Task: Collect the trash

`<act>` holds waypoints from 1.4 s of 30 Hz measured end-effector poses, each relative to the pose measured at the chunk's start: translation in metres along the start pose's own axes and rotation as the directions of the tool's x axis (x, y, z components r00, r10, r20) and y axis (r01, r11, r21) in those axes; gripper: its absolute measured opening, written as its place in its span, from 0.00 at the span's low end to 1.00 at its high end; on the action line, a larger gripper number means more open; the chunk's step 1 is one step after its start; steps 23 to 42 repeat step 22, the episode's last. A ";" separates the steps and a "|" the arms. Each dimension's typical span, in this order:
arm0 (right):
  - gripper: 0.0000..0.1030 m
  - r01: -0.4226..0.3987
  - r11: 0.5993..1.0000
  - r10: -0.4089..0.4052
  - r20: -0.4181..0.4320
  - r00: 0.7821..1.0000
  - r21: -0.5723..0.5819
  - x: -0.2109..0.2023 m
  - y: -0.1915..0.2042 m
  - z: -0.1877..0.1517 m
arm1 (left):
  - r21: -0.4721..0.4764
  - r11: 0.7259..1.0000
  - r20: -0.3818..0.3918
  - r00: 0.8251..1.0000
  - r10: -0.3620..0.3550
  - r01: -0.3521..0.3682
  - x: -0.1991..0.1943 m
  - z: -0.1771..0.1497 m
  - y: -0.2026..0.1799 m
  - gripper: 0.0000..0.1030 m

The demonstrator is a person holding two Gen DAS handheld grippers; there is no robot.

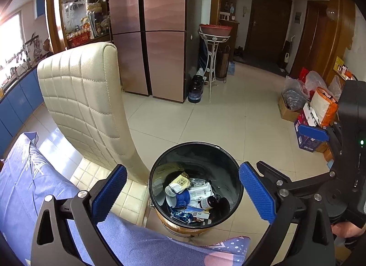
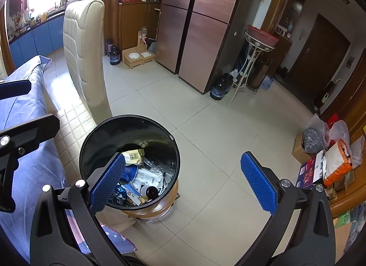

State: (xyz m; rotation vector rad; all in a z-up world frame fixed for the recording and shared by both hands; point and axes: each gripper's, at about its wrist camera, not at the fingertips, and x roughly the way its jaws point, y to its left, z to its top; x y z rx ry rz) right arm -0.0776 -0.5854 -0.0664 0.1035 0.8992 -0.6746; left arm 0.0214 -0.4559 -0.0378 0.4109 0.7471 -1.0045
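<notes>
1. Below both grippers, on the pale tiled floor (image 2: 205, 140), stands a round black trash bin (image 1: 233, 174) on a wooden-looking base, just beside a cream quilted chair (image 1: 80, 87).
2. Inside the bin lies the collected trash (image 1: 194, 195): a beige snack packet (image 1: 180, 182), a white wrapper with print (image 1: 202, 191), a blue-and-white paper cup (image 1: 180, 198), a small dark brown bottle (image 1: 209, 203) and a crumpled blue foil wrapper (image 1: 180, 216).
3. From the left wrist view, the left gripper (image 1: 183, 194) hangs above the bin with its jaws spread wide, released and holding nothing; the bin's mouth shows between the two blue pads (image 1: 256, 192).
4. From the right wrist view, the right gripper (image 2: 183, 181) is likewise spread wide and empty. Its left pad (image 2: 107, 181) overlaps the bin's near rim in the picture, and its right pad sits over bare floor.
5. The same trash shows there, with the brown bottle (image 2: 152, 191) near the bin's nearer edge.
6. A blue patterned cloth (image 1: 34, 186) covers the surface at the lower left, touching the chair seat.
7. Part of the right gripper's body appears at the right edge of the left view, with a hand (image 1: 347, 229) under it.
8. Farther off stand a copper-coloured fridge (image 1: 148, 33), a white metal stand with a red basin (image 1: 215, 29), dark jugs (image 1: 195, 87) on the floor, and boxes and bags (image 1: 311, 110) by the right wall.
</notes>
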 end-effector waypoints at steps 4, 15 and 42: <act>0.97 -0.001 1.000 0.001 -0.001 1.000 0.001 0.001 0.000 0.000 | -0.005 1.000 -0.007 1.000 0.003 -0.004 0.001 0.000 0.002 0.93; 0.97 -0.001 1.000 0.001 0.000 1.000 0.004 -0.001 -0.002 -0.001 | 0.000 1.000 -0.107 0.994 -0.012 0.012 0.012 0.001 0.001 0.93; 0.97 -0.001 1.000 0.001 0.001 1.000 0.000 -0.002 -0.001 0.000 | 0.018 1.000 -0.100 0.995 -0.004 0.006 0.010 -0.005 -0.001 0.93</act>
